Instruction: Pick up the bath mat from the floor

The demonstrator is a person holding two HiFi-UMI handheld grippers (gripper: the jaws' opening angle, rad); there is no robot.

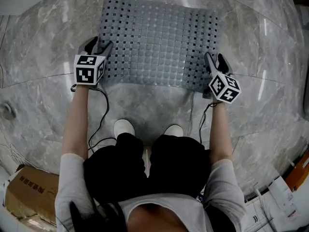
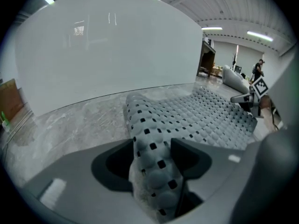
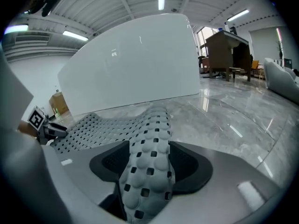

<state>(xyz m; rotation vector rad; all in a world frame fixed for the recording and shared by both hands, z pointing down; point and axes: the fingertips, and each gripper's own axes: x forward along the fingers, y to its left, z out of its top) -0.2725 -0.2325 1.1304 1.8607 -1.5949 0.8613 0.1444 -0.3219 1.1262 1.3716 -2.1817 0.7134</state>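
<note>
Bath mat (image 1: 159, 42) spread out, long axis left-right

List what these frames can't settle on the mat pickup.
- Near corners of the bath mat: head view, covered by the left hand-held gripper and the right hand-held gripper.
- Underside of the bath mat: every view, hidden by its own top face.
- Cardboard box: head view, cut off by the bottom-left edge; its print is too small to read.
- Distant person: left gripper view, too small to make out.
</note>
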